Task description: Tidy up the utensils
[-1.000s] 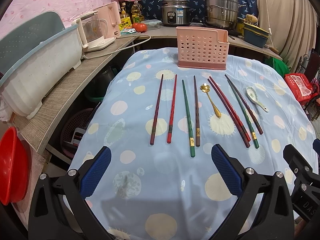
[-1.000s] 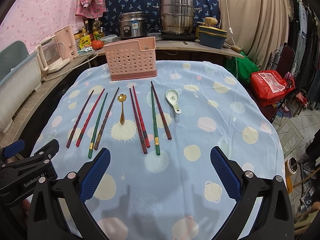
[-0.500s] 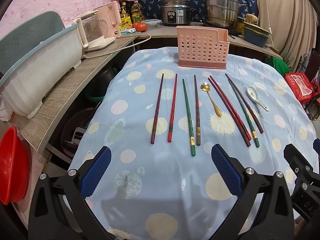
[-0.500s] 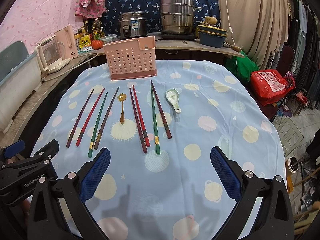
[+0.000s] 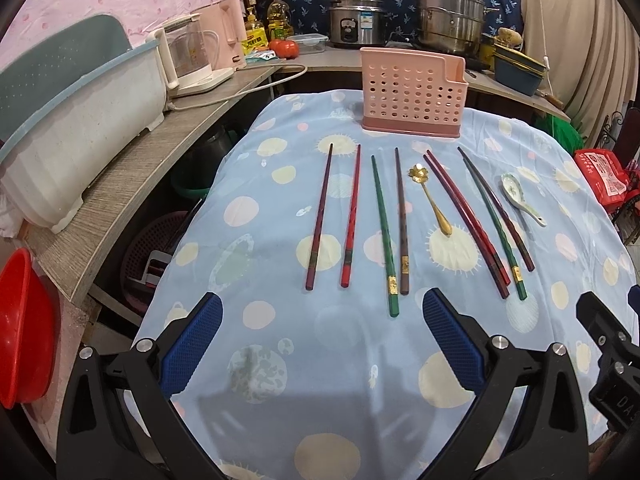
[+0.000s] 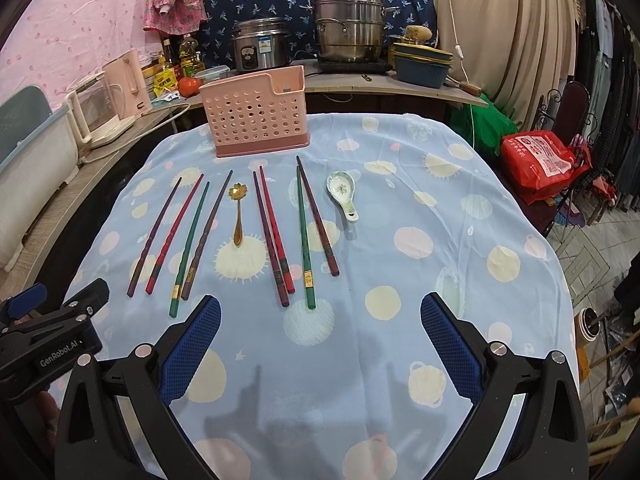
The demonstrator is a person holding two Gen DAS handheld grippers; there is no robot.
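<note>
Several chopsticks (image 5: 381, 228) (image 6: 276, 236) in red, green and dark purple lie side by side on the blue spotted tablecloth (image 5: 280, 360) (image 6: 420, 208). A gold spoon (image 5: 434, 200) (image 6: 239, 212) lies among them and a white ceramic spoon (image 5: 520, 196) (image 6: 343, 194) lies to their right. A pink perforated utensil holder (image 5: 412, 92) (image 6: 256, 114) stands upright behind them. My left gripper (image 5: 320, 340) and my right gripper (image 6: 320, 340) are both open and empty, near the table's front edge, short of the chopsticks.
A counter (image 5: 132, 168) with a white tub (image 5: 80, 128) and a kettle (image 5: 188, 56) runs along the left. Pots (image 6: 348, 28) stand at the back. A red basin (image 5: 20, 328) sits low left. A red bag (image 6: 540, 160) lies beyond the table's right edge.
</note>
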